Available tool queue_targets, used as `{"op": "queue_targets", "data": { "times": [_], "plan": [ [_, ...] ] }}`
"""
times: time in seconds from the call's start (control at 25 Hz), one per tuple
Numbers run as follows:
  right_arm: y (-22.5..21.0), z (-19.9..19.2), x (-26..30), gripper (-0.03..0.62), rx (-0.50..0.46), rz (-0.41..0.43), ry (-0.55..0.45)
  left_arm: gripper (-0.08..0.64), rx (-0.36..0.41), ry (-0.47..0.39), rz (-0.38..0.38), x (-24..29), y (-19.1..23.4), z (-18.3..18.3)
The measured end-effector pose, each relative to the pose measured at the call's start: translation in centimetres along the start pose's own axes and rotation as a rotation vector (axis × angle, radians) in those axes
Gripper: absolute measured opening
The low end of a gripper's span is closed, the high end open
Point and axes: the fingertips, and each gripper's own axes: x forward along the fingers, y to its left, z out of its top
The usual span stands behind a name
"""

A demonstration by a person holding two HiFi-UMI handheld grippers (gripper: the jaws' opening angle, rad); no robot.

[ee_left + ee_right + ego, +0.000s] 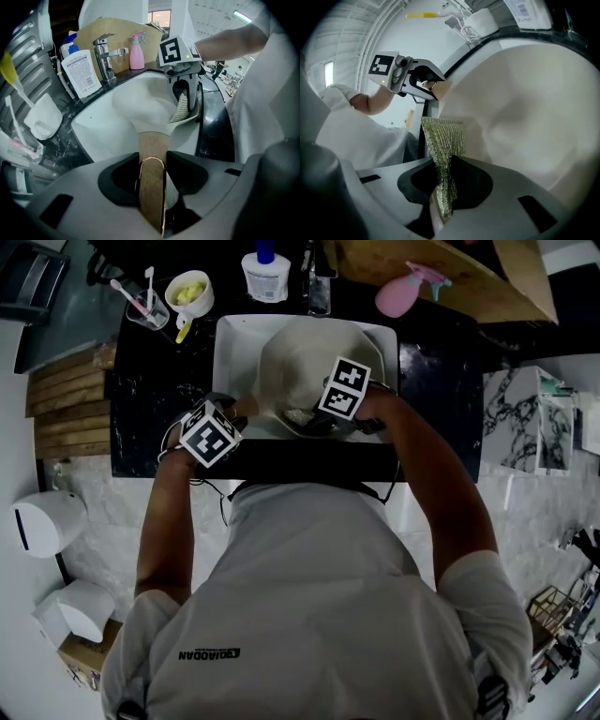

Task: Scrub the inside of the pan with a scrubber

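Left gripper (152, 180) clamps the handle (153, 145); right gripper (443, 192), pinching the scrubber (443, 138), should press circles from the pan's (298, 362) six o'clock.

Grey plastic left gripper (152, 176) and right gripper (444, 187) carry black-and-white marker cubes (210, 434); white short-sleeved T-shirt (309, 615) bears black print.

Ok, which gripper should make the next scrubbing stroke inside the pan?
Right, most likely. The right gripper is shut on the scrubber, at the rim of the pan. The left gripper is shut on the pan's wooden handle, steadying it in the sink.
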Motion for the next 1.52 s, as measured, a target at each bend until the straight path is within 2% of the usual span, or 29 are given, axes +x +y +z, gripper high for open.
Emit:
{"op": "queue_targets", "data": {
  "times": [0.2, 0.48, 0.72, 0.8, 0.92, 1.0, 1.08, 1.16, 1.24, 1.4, 1.52],
  "plan": [
    [-0.3, -2.0, -0.7, 0.087, 0.043, 0.007, 0.077, 0.187, 0.001, 0.0, 0.005, 0.0, 0.0, 0.0],
    [-0.2, -3.2, -1.2, 0.087, 0.066, 0.01, 0.106, 0.187, 0.003, -0.002, 0.006, -0.1, -0.1, 0.0],
    [-0.1, -3.0, -0.8, 0.087, 0.045, -0.009, 0.117, 0.187, 0.0, -0.003, 0.0, 0.0, -0.2, -0.1],
    [-0.4, -2.5, -1.2, 0.087, 0.013, -0.041, 0.097, 0.187, -0.001, -0.003, -0.002, 0.0, -0.2, 0.0],
    [-1.7, -0.4, -3.1, 0.086, -0.1, -0.187, 0.02, 0.187, -0.003, -0.003, -0.007, -0.1, 0.0, 0.1],
    [-3.0, 1.3, -5.0, 0.086, -0.214, -0.355, -0.024, 0.187, -0.003, -0.003, -0.009, -0.1, 0.0, 0.1],
    [-4.6, 2.8, -7.3, 0.086, -0.355, -0.572, -0.018, 0.187, -0.005, -0.003, -0.009, -0.1, -0.1, 0.0],
    [-6.5, 3.6, -9.3, 0.086, -0.514, -0.786, 0.053, 0.187, -0.006, -0.003, -0.011, -0.1, -0.1, 0.0],
    [-8.3, 3.8, -10.4, 0.086, -0.671, -0.945, 0.156, 0.187, -0.006, -0.003, -0.013, -0.1, -0.1, 0.0],
    [-10.5, 5.0, -12.1, 0.086, -0.925, -1.18, 0.318, 0.187, -0.006, -0.002, -0.007, -0.1, 0.0, -0.1],
    [-11.0, 6.6, -13.3, 0.086, -1.086, -1.311, 0.394, 0.187, -0.007, -0.001, -0.009, -0.1, -0.1, 0.0]
  ]
}}
